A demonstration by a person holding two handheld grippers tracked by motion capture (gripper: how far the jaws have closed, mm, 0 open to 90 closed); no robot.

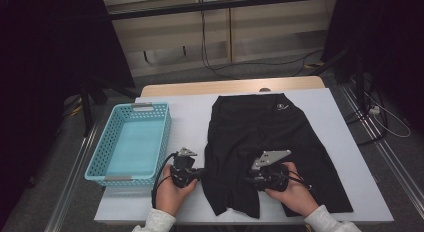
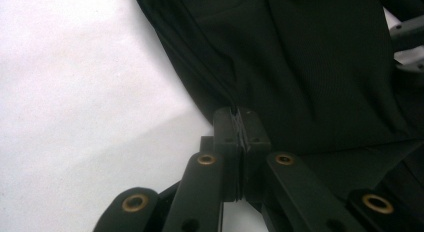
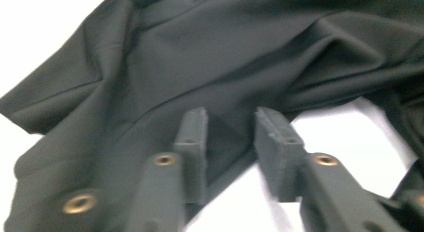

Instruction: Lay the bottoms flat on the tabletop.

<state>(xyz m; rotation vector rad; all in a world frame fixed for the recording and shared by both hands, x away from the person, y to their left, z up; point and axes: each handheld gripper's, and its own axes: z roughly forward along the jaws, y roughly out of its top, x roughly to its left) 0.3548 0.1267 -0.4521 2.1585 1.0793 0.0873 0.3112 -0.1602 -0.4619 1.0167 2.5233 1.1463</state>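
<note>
Black shorts (image 1: 270, 142) lie near the tabletop's front edge; my left gripper (image 2: 241, 123) pinches their hem. My right gripper (image 3: 231, 129) is part-open over cloth; I'd clamp it before lifting.

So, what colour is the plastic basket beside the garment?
The basket is light blue, with perforated walls; the high view shows it best.

High view overlooks; tool views close on shorts (image 1: 270, 142)

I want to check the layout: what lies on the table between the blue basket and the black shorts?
In the high view, the stretch between the blue basket and the black shorts is bare white table cover, except near the front, where the left gripper reaches the shorts' edge.
</note>
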